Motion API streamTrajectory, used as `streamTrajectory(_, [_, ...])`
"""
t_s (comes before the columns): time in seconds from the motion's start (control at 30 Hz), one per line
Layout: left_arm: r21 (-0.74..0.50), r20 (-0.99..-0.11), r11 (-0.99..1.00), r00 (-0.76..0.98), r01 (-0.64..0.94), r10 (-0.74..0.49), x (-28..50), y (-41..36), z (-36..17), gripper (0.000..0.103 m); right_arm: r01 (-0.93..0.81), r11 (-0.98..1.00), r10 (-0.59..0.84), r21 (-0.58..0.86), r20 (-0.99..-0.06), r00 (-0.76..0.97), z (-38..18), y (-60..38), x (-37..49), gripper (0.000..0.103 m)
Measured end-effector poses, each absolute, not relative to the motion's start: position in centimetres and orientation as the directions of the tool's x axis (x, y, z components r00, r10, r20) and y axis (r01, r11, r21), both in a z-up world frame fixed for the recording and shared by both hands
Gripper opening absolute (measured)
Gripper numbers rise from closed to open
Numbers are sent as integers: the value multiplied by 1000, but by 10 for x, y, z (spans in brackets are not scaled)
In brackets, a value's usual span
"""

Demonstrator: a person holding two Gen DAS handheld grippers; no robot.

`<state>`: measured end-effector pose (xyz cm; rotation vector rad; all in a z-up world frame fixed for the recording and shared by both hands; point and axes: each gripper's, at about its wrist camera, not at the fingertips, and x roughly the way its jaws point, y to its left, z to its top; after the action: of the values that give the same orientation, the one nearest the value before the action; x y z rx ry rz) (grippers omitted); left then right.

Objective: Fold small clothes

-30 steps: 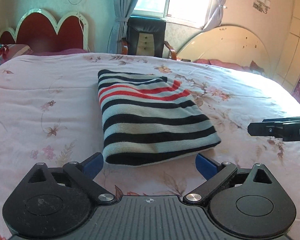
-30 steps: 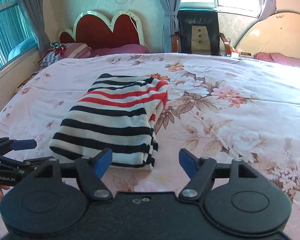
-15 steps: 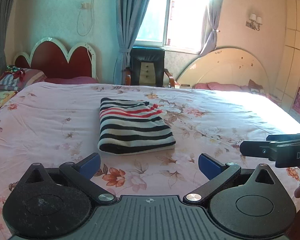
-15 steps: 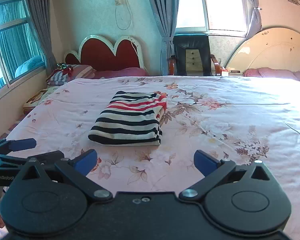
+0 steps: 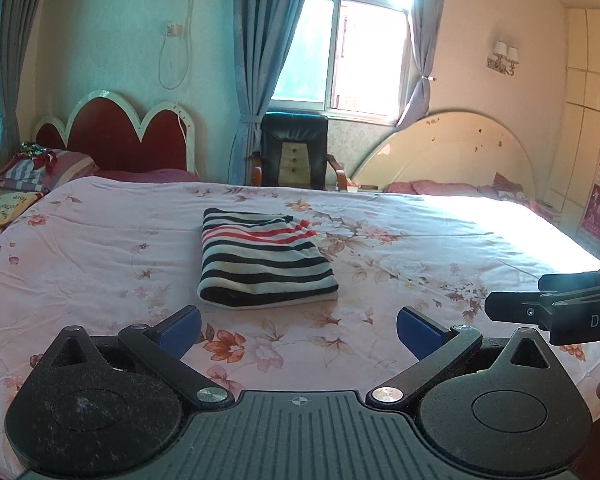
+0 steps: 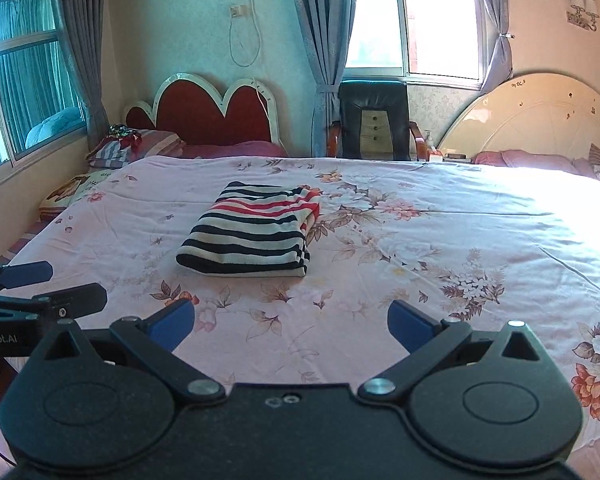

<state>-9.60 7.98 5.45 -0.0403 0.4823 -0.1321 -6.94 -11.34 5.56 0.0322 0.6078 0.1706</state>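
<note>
A small knit garment with black, white and red stripes (image 5: 264, 260) lies folded into a neat rectangle on the pink floral bedspread (image 5: 100, 248); it also shows in the right wrist view (image 6: 252, 236). My left gripper (image 5: 299, 330) is open and empty, held back near the bed's front edge, well short of the garment. My right gripper (image 6: 291, 326) is open and empty, also well back from the garment. Each gripper shows from the side in the other's view, the right one (image 5: 548, 300) and the left one (image 6: 40, 292).
A red scalloped headboard (image 5: 116, 136), a black armchair (image 5: 294, 150) under the window, and a cream rounded headboard (image 5: 448, 152) stand behind the bed. Pillows and folded bedding (image 5: 40, 168) lie at the far left. Bright sunlight falls on the bed's right side.
Both grippers have pulled back and up from the folded garment, which now looks smaller and farther away. The garment has not moved.
</note>
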Motion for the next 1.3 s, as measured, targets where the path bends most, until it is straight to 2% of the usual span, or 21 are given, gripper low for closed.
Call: streamTrajectory(1.3, [-66, -454, 993, 883, 97, -117, -85, 75, 56, 103, -160, 986, 163, 54, -561, 812, 57, -111, -55, 102])
